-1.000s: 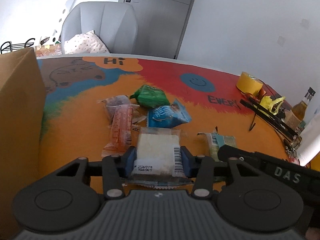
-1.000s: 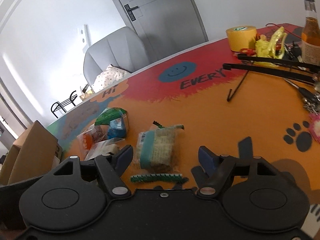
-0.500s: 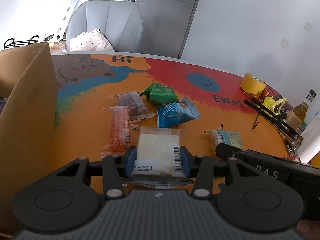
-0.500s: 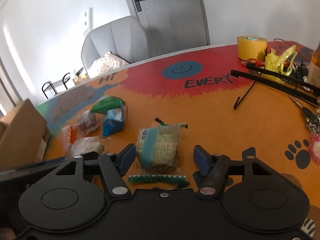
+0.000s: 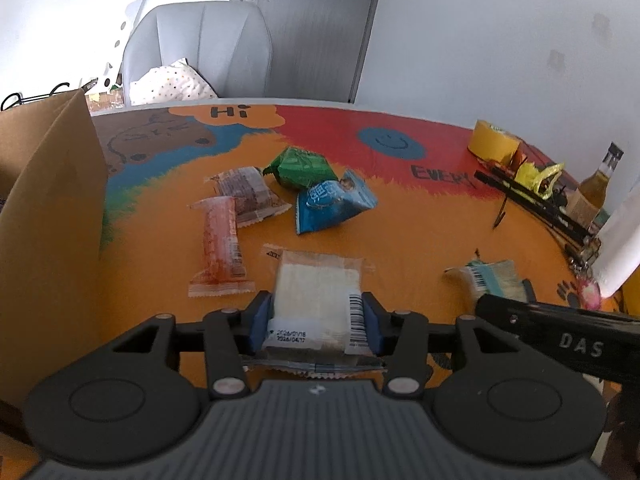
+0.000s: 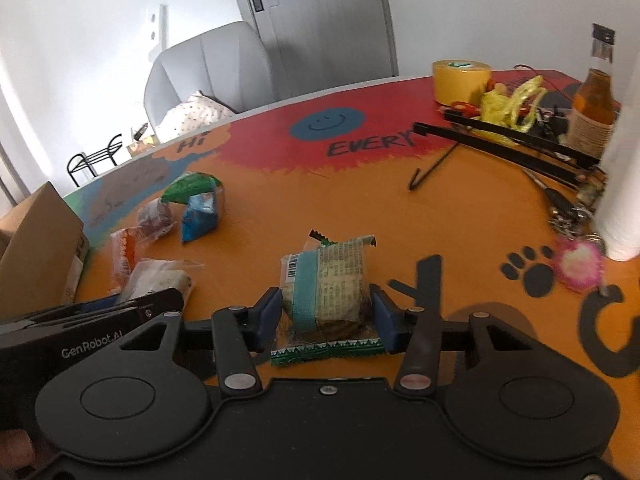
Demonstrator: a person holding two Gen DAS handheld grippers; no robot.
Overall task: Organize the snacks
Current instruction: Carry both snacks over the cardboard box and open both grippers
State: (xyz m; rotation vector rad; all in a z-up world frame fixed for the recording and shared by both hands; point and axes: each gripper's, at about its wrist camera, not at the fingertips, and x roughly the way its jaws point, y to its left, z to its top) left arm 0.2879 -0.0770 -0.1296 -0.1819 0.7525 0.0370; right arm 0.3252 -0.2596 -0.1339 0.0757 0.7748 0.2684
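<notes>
My left gripper is shut on a white cake packet, which it holds just above the table. My right gripper has its jaws closed in around a green-banded snack packet; both pads sit at the packet's sides. An orange-red packet, a brown packet, a green packet and a blue packet lie together on the orange table. A cardboard box stands at the left.
At the right edge stand a yellow tape roll, a glass bottle, black rods, a yellow bag, keys and a white roll. A grey chair stands behind the table.
My right gripper has moved forward over the green-banded packet and narrowed its jaws around it. My left gripper keeps its hold on the white packet and has shifted slightly.
</notes>
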